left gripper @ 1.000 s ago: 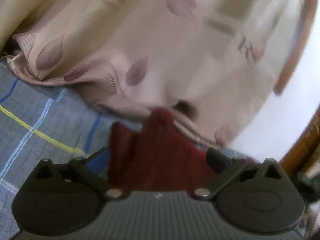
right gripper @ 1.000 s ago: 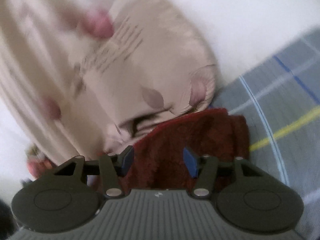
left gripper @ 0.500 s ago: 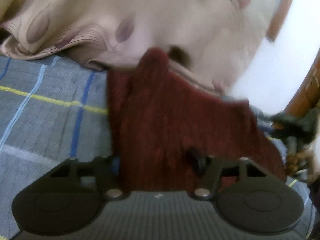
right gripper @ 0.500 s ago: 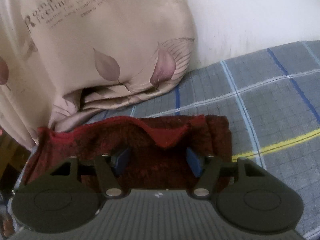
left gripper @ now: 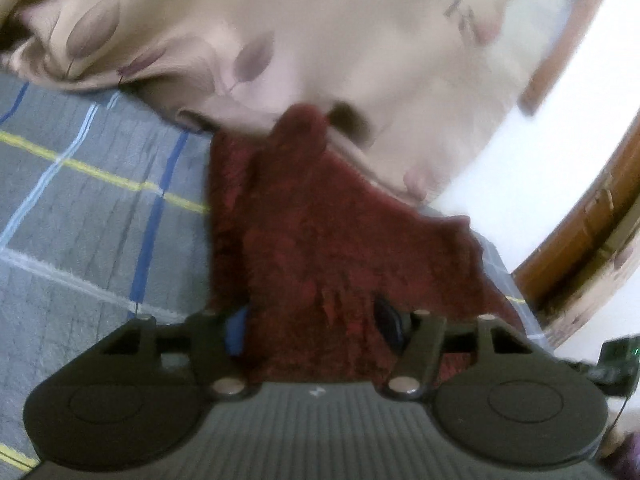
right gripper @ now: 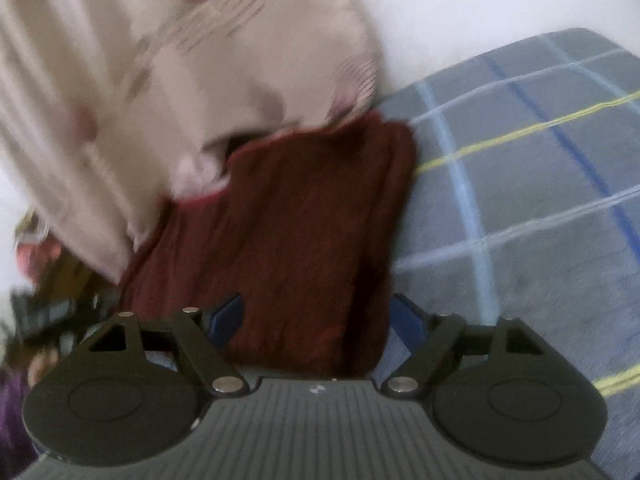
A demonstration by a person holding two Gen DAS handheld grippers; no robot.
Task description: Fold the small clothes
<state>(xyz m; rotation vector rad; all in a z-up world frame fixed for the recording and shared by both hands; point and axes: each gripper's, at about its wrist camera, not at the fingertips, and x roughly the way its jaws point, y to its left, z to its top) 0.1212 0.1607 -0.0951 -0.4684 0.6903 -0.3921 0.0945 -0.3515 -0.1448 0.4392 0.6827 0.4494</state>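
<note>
A dark red fuzzy garment (left gripper: 320, 220) lies folded on a grey plaid bedspread (left gripper: 80, 220), its far end tucked against a beige leaf-print fabric. My left gripper (left gripper: 312, 326) sits at its near edge. Its jaws are closing on a bunched width of the cloth, and both pads touch it. In the right wrist view the same garment (right gripper: 300, 208) runs between the jaws of my right gripper (right gripper: 316, 316). Those jaws are opening. The right pad stands just off the cloth's edge, and the left pad rests at its surface.
The beige leaf-print fabric (left gripper: 320, 40) (right gripper: 200, 80) piles up behind the garment, against a white wall (right gripper: 480, 8). A wooden frame (left gripper: 580, 232) curves down the right side of the left wrist view. Bedspread (right gripper: 520, 200) stretches away beside the garment.
The left jaws have come in from wide apart onto the red cloth. The right jaws have spread apart off the cloth, and the right view has swung back and blurred.
</note>
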